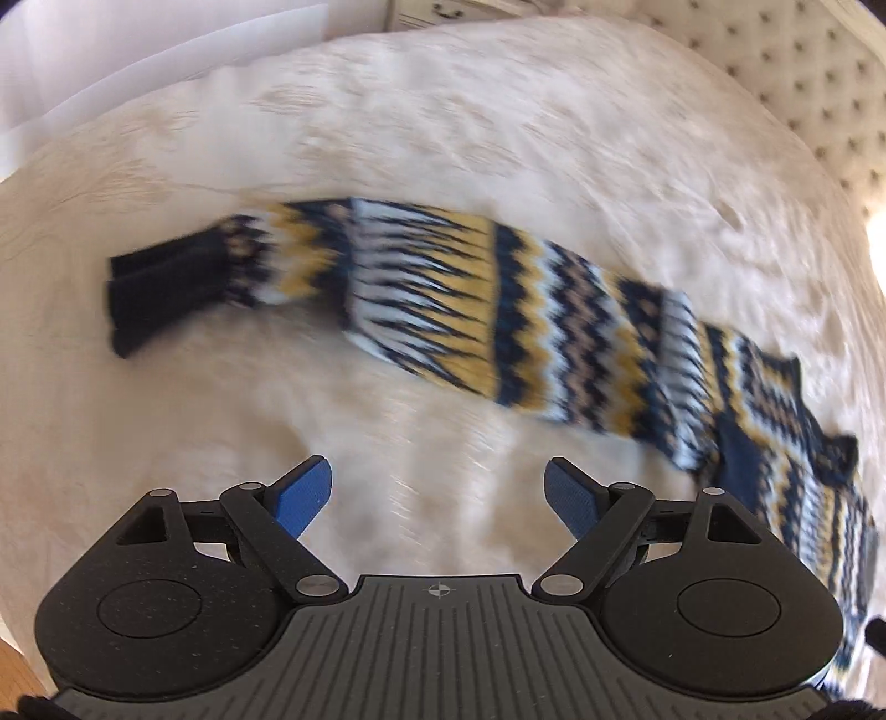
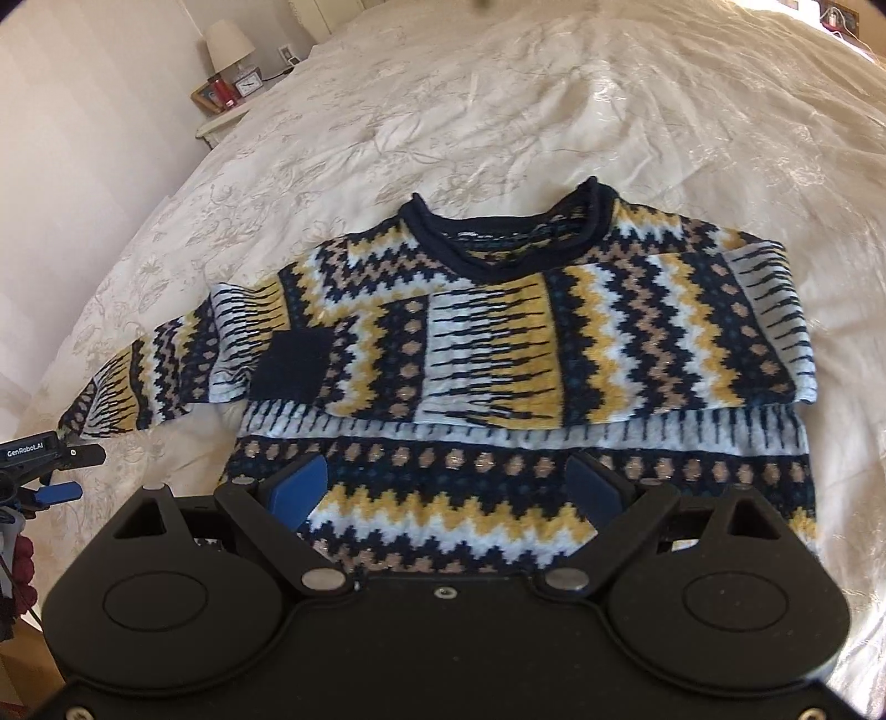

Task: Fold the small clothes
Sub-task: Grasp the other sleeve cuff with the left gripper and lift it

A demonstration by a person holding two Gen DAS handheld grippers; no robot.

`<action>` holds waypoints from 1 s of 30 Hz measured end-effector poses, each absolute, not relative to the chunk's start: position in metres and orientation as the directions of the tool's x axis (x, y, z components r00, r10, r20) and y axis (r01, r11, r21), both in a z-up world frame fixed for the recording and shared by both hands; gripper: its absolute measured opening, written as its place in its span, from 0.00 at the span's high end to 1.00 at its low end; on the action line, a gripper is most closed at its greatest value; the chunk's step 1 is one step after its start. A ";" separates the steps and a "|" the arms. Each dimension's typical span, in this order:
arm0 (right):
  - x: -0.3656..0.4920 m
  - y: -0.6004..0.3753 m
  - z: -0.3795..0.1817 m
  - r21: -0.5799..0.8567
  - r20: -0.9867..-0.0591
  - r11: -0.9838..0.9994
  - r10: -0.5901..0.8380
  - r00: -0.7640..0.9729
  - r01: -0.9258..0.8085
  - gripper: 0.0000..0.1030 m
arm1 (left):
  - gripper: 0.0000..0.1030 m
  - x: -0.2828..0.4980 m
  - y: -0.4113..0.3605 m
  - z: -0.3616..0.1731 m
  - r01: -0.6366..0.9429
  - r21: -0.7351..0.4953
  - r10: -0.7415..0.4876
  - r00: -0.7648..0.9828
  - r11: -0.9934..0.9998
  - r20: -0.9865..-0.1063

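Observation:
A small knitted sweater (image 2: 515, 354) in navy, yellow, white and tan zigzags lies flat on the cream bedspread (image 2: 498, 111), collar away from me. Its right sleeve is folded across the chest, with the navy cuff (image 2: 290, 365) near the middle. Its left sleeve (image 1: 421, 288) stretches out sideways, navy cuff (image 1: 160, 288) at its end. My left gripper (image 1: 437, 493) is open and empty, above bare bedspread just short of that sleeve; the view is blurred. My right gripper (image 2: 448, 487) is open and empty over the sweater's lower body. The left gripper also shows in the right wrist view (image 2: 55, 476).
A tufted headboard (image 1: 819, 83) stands beyond the bed. A nightstand (image 2: 221, 119) with a lamp (image 2: 227, 47), a clock and a red item stands at the bed's far left side. Wooden floor (image 1: 16, 670) shows by the bed's edge.

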State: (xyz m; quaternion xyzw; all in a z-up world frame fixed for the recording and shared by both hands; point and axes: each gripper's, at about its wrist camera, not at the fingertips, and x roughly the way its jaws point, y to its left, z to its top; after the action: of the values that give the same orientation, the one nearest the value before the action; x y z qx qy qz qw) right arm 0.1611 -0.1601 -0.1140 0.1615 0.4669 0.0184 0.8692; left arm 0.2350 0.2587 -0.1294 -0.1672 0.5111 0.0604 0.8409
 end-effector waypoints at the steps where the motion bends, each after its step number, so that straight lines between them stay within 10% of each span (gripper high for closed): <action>1: 0.164 -0.154 -0.113 0.295 -0.806 0.949 0.184 0.563 0.113 0.09 | 0.19 0.236 0.270 -0.129 -0.296 -0.240 -0.073 0.480 0.925 -0.874; 18: 0.178 -0.095 -0.110 0.241 -0.837 0.967 0.166 0.522 0.079 0.09 | 0.11 0.289 0.329 -0.159 -0.452 -0.449 -0.132 0.576 0.771 -0.807; 25: 0.175 -0.100 -0.111 0.254 -0.834 0.961 0.163 0.527 0.105 0.09 | 0.87 0.296 0.341 -0.161 -0.490 -0.459 -0.133 0.562 0.741 -0.816; 30: 0.172 -0.110 -0.112 0.272 -0.827 0.955 0.171 0.536 0.115 0.09 | 0.94 0.298 0.318 -0.126 -0.402 -0.359 -0.043 0.614 0.842 -0.788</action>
State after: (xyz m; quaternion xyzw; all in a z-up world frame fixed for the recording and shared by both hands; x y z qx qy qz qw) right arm 0.1717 -0.1104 -0.1119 0.1485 0.4814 0.0160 0.8637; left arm 0.2982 0.3176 -0.1264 -0.2606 0.4266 0.1042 0.8598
